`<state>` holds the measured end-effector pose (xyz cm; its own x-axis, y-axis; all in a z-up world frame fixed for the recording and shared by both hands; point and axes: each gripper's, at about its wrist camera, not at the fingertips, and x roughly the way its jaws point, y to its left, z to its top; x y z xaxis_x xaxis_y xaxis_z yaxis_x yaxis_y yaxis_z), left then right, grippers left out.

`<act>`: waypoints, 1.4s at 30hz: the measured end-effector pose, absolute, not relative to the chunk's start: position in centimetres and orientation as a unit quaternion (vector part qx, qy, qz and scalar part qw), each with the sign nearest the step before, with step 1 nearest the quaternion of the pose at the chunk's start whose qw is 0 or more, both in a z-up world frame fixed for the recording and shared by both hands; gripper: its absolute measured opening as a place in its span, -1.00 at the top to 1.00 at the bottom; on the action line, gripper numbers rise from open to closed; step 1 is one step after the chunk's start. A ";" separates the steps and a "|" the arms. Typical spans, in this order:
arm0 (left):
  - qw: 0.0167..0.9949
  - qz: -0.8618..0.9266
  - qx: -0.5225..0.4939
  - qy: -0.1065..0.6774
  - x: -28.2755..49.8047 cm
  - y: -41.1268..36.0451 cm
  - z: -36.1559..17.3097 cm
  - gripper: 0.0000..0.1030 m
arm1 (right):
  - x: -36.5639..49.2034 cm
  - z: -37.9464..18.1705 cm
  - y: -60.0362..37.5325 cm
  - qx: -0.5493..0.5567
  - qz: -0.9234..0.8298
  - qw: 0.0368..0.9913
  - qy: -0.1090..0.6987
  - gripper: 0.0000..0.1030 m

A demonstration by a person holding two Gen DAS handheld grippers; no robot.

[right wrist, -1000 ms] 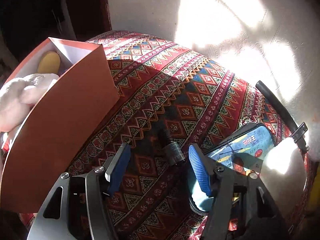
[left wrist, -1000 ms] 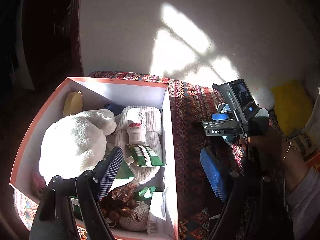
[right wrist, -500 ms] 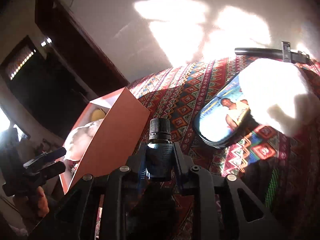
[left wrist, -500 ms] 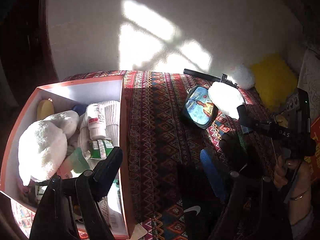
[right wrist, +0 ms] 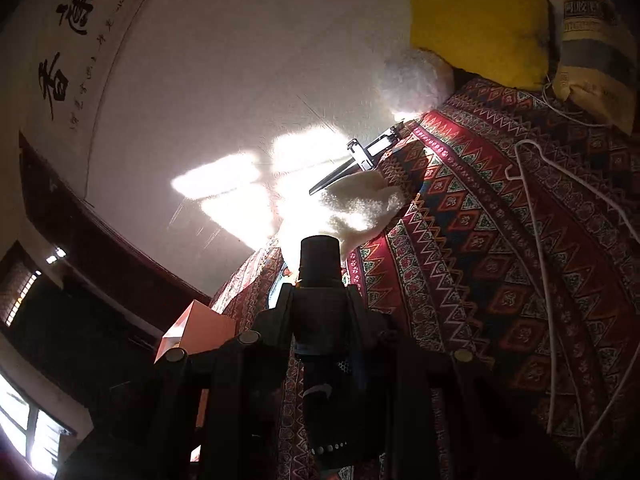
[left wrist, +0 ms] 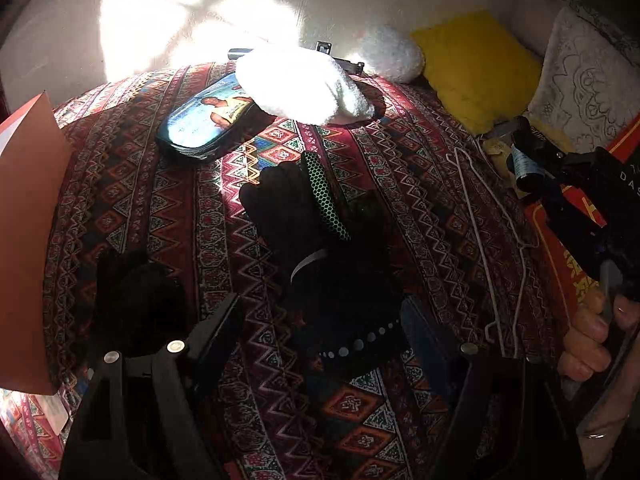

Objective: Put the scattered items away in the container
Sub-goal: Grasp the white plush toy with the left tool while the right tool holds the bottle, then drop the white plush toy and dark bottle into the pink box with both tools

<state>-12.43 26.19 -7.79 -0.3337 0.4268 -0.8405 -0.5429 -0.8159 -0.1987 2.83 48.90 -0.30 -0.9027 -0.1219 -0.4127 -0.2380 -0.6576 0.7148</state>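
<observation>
My left gripper (left wrist: 320, 330) hangs open above a black glove (left wrist: 320, 248) with a green honeycomb strip; its pads stand either side of the cuff without pressing. A second black glove (left wrist: 136, 300) lies to its left. The orange box (left wrist: 28, 240) shows only a corner at the left edge. At the far right my right gripper (left wrist: 560, 176), held by a hand, is shut on a small dark bottle (left wrist: 524, 168). In the right wrist view the same bottle (right wrist: 320, 272), black cap forward, sits clamped in the right gripper (right wrist: 320, 304), tilted, with the box (right wrist: 200, 332) beyond.
On the patterned cloth (left wrist: 140, 200) lie a printed pencil case (left wrist: 204, 124), a white fluffy item (left wrist: 304, 88), a thin dark strap with a metal clip (right wrist: 360, 156) and a white wire hanger (left wrist: 480, 232). A yellow cushion (left wrist: 476, 64) and a pale cushion sit against the back right wall.
The left gripper swung right from over the box to above the black gloves. The right gripper shut on the small bottle, lifted it off the cloth and rolled.
</observation>
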 end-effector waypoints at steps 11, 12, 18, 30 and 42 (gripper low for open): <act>0.153 0.843 -0.232 0.462 -17.9 40.4 -8.7 -0.55 | 2.8 -1.9 52.0 -0.184 0.853 0.006 0.488 0.55; 0.135 0.812 -0.185 0.536 -17.9 41.6 -10.5 -0.55 | 2.5 -1.9 51.9 -0.184 0.853 0.002 0.488 0.55; 0.073 0.687 -0.043 0.722 -20.7 44.9 -18.4 -0.98 | 1.5 -2.0 51.8 -0.176 0.845 -0.028 0.504 0.55; 0.042 0.692 -0.115 0.712 -31.2 47.6 -19.2 0.06 | 1.4 -2.4 52.6 -0.182 0.845 -0.029 0.501 0.55; 0.164 0.863 -0.100 0.468 -19.9 35.8 -0.7 0.15 | 2.2 -1.9 52.8 -0.178 0.858 0.002 0.482 0.55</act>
<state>-19.94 35.84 -0.67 -0.9262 0.1899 -0.3258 -0.3766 -0.5085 0.7743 2.18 52.81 -1.93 -0.9368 -0.1686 -0.3065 -0.1741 -0.5353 0.8265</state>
